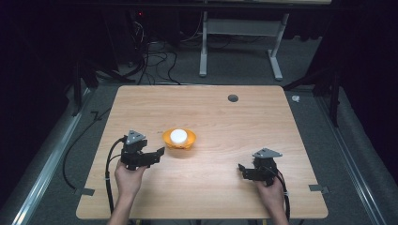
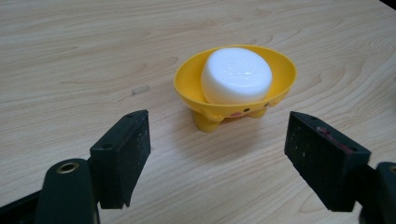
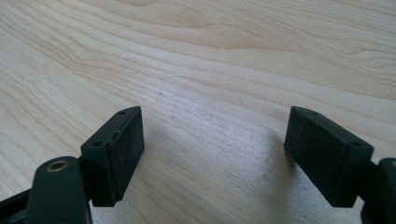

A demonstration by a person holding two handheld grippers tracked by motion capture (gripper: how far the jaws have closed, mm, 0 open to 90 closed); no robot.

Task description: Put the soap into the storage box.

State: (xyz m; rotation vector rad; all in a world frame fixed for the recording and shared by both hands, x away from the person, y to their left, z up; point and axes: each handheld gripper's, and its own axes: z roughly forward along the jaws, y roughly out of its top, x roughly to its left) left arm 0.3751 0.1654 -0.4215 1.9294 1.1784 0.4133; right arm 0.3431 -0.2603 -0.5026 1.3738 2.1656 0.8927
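A small yellow footed bowl (image 1: 179, 139) (image 2: 280, 77) stands upright near the middle of the wooden table (image 1: 225, 122), with a white round puck (image 1: 179, 136) (image 2: 236, 74) lying inside it. My left gripper (image 1: 158, 154) (image 2: 217, 158) is open just to the bowl's near left, jaws wide apart and pointing at it, not touching. My right gripper (image 1: 242, 169) (image 3: 212, 158) is open over bare wood at the table's front right, with nothing between its jaws.
A dark round grommet (image 1: 233, 98) sits in the table near its far edge. Beyond the table are cables (image 1: 155, 56) on the floor and a white table frame (image 1: 239, 42). A metal rail (image 1: 51, 159) runs along the left side.
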